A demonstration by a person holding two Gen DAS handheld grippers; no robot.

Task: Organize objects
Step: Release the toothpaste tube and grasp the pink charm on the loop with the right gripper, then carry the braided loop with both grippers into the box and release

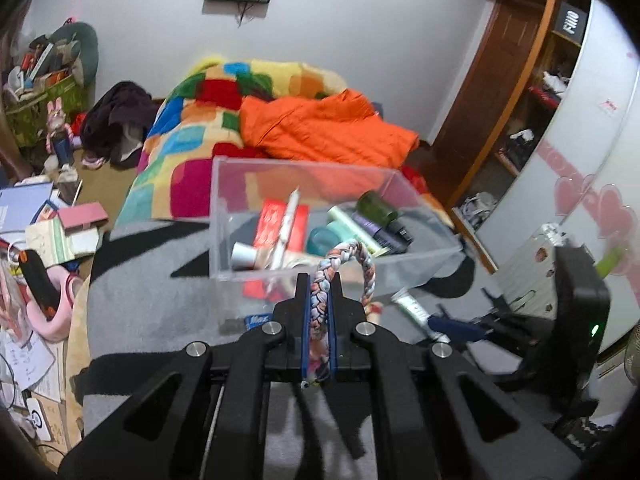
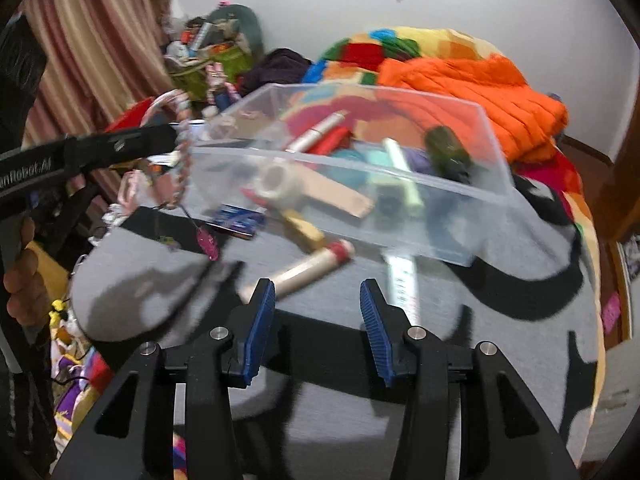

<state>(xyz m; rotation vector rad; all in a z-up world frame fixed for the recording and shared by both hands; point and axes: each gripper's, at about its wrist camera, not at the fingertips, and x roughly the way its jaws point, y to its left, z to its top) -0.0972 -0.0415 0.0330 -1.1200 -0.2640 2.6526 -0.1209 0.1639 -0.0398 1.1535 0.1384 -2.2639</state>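
A clear plastic box (image 1: pixel 224 208) stands on a grey and black blanket (image 1: pixel 152 300) and holds a red packet, tubes, a teal jar and a dark green bottle (image 1: pixel 376 208). My left gripper (image 1: pixel 319 280) is shut on a braided multicoloured cord loop (image 1: pixel 352 252), held just in front of the box's near wall. In the right wrist view the box (image 2: pixel 460 196) is ahead, and the left gripper (image 2: pixel 160 140) holds the cord (image 2: pixel 182 176) at the box's left end. My right gripper (image 2: pixel 318 292) is open and empty above the blanket, near a beige tube with a red cap (image 2: pixel 312 266).
A white tube (image 1: pixel 416 312) lies right of the box beside the right gripper's body (image 1: pixel 576 304). A white tube (image 2: pixel 402 280) lies by the box's front wall. Behind the box are an orange quilt (image 1: pixel 320 128) and a patchwork blanket (image 1: pixel 192 128). Clutter covers the floor at left (image 1: pixel 44 232).
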